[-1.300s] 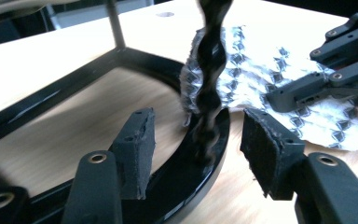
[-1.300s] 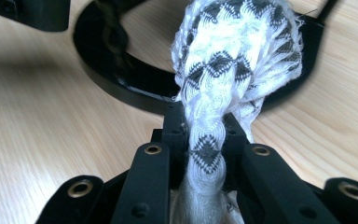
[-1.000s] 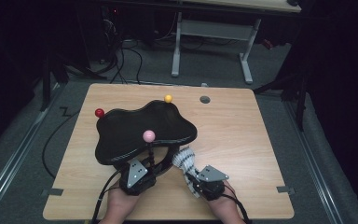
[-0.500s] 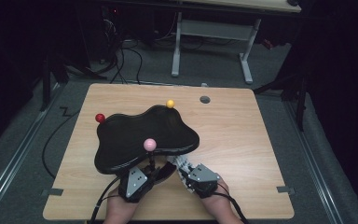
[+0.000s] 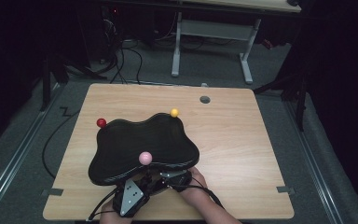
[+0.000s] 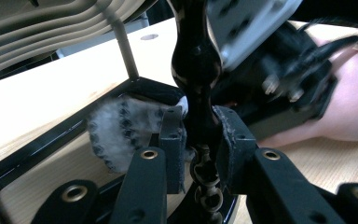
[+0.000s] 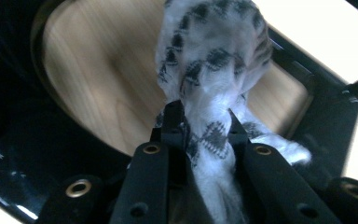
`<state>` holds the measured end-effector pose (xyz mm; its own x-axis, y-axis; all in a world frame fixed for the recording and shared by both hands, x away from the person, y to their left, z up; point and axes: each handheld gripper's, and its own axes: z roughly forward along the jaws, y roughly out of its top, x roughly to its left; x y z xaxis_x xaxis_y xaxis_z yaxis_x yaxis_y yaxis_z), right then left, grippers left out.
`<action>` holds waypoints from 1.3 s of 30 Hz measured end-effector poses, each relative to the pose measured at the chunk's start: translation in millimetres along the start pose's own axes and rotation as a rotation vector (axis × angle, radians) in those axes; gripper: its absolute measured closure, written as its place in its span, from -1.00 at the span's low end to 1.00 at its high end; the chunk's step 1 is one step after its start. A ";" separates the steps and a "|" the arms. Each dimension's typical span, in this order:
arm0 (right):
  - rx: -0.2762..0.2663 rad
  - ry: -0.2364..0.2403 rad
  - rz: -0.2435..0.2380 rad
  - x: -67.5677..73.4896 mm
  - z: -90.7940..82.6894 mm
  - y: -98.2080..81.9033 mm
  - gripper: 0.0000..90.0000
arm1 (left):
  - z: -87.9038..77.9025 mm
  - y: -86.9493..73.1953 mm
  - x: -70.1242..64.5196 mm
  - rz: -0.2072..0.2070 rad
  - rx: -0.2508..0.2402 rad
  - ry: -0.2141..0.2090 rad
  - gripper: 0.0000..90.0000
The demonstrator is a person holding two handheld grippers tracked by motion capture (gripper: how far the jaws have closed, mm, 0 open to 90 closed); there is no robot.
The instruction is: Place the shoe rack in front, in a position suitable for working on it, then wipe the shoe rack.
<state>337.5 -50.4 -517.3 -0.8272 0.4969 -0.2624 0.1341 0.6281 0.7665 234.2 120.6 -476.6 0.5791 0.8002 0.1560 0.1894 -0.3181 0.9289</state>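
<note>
Left tool (image 6: 199,140) clamped on black stand (image 5: 144,149) post near table (image 5: 242,140) front edge, jaws just closed; right tool (image 7: 200,123) gripping checked white cloth (image 7: 214,60) beneath stand.

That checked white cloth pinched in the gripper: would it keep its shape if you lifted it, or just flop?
Probably flop: the cloth bunches and creases where the right gripper squeezes it, so it looks soft. Its fuzzy, frayed edges suggest it is light and would likely grip rather than slip.
</note>
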 end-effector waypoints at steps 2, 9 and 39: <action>0.042 -0.042 -0.086 -9.1 -1.3 -0.2 0.75 | -0.4 -0.3 1.1 0.000 -0.001 -0.004 0.64; 0.069 -0.049 -0.068 -4.2 -7.1 -3.0 0.77 | 0.1 -2.0 11.4 0.003 -0.005 -0.001 0.64; -0.021 -0.175 0.102 -12.8 -71.3 -35.0 0.75 | 39.1 8.8 31.8 -0.031 -0.001 -0.024 0.65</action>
<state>304.5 -121.4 -499.0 -0.7022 0.6551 -0.2790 0.1998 0.5574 0.8059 285.2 123.4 -476.7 0.5918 0.7972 0.1191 0.2070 -0.2930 0.9334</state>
